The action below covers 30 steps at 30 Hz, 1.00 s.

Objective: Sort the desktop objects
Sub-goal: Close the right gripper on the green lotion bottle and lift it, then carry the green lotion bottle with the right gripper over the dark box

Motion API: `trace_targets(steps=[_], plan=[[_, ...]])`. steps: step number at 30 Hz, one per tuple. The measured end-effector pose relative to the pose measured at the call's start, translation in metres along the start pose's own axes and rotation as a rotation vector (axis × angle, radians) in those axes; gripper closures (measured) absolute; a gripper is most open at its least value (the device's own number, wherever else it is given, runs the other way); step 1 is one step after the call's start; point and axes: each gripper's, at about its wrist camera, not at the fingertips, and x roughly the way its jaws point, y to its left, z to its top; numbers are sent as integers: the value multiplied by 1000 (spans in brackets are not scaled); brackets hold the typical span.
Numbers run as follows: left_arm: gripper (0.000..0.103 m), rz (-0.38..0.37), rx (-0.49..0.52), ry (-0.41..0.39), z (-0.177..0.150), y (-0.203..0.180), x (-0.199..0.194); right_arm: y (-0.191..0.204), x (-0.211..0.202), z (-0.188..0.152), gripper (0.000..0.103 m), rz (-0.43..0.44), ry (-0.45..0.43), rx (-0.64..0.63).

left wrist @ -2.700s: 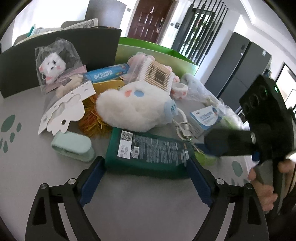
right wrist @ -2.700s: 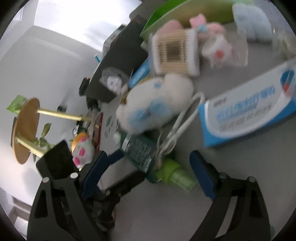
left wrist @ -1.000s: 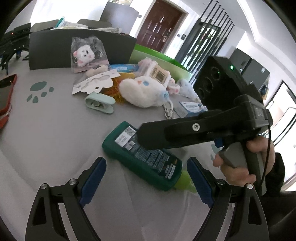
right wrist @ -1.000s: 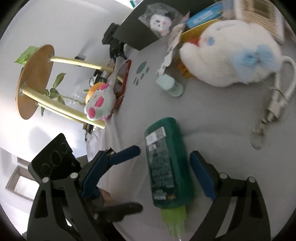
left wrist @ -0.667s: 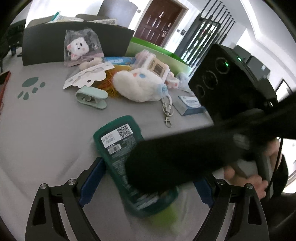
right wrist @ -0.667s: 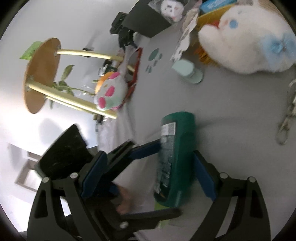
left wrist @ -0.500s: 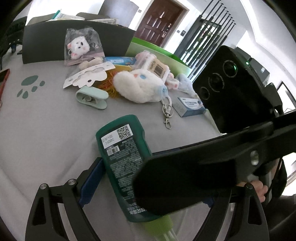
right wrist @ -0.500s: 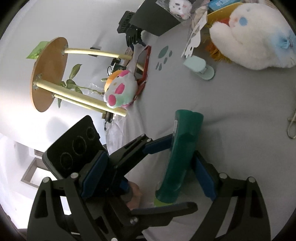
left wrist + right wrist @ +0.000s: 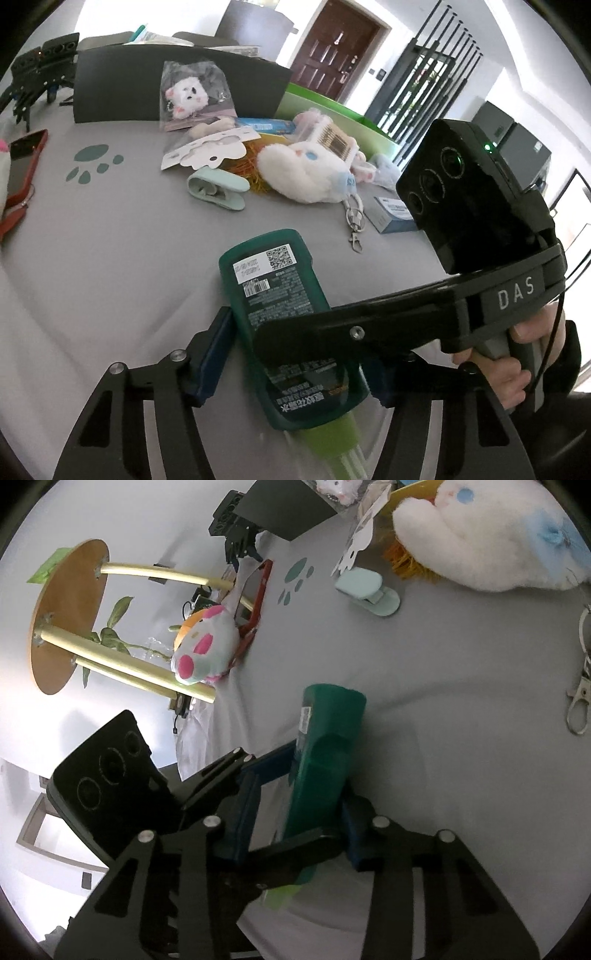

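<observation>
My right gripper's arm hides the bottle's (image 9: 280, 295) lower label and my left gripper's (image 9: 295, 354) right pad; the green cap (image 9: 338, 443) blurs, running off the frame's bottom edge

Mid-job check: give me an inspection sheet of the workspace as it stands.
Surface: grey cloth with paw print, wrinkled.
Job's things: green bottle between both grippers, lime cap toward the cameras.
Clutter: white plush, mint clip, keyring clasp, blue box, bagged toy, red phone.
Grippers: left gripper and right gripper both shut on the bottle.
Cables: black cable by the hand.
Surroundings: brown door, wooden stool.
</observation>
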Motion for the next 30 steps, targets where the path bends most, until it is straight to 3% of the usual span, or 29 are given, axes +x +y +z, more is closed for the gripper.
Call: trace_targets(steps=[5, 21, 30], plan=[[47, -14, 18, -10, 3, -3, -8, 2, -7, 0, 67, 4, -31, 3], [51, -34, 81, -27, 27, -25, -13, 5, -42, 4, 79, 11, -140, 13], [52, -35, 117, -43, 46, -42, -13, 6, -65, 8, 79, 26, -185, 10]])
